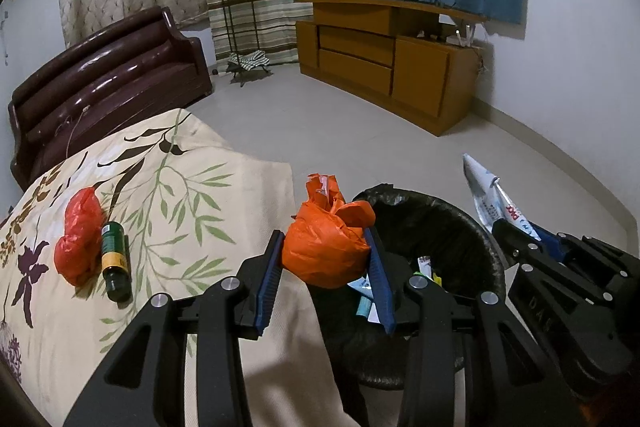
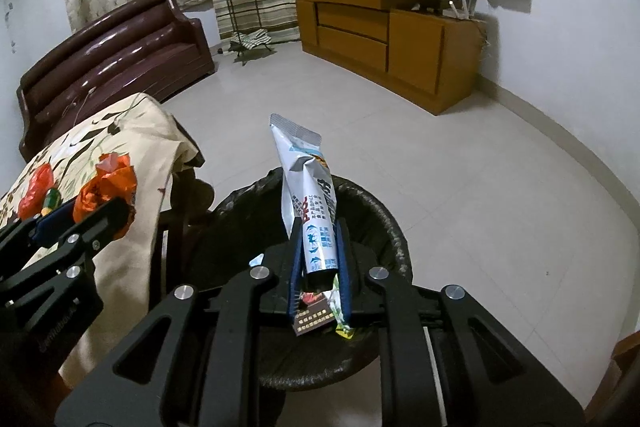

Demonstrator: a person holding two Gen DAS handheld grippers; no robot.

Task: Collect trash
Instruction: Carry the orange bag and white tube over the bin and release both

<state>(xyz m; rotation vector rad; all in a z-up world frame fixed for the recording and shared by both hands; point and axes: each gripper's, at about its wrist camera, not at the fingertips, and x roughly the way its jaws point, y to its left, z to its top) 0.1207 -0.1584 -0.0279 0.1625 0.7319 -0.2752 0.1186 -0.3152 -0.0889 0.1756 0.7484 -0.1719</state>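
Observation:
My left gripper (image 1: 323, 231) is shut on a crumpled orange plastic bag (image 1: 326, 247), held at the table's edge beside the black-lined bin (image 1: 460, 211). My right gripper (image 2: 319, 223) is shut on a white toothpaste tube (image 2: 308, 195) that stands upright over the bin (image 2: 384, 215). In the left wrist view the right gripper (image 1: 516, 231) and the tube (image 1: 486, 195) show at the right. Several wrappers lie inside the bin. A red plastic bag (image 1: 78, 235) and a green bottle (image 1: 114, 261) lie on the floral tablecloth (image 1: 180, 187).
A dark brown sofa (image 1: 104, 75) stands behind the table. A wooden cabinet (image 1: 384, 63) lines the far wall, with a plant stand (image 1: 236, 23) beside it. Pale tiled floor (image 2: 440, 147) stretches beyond the bin.

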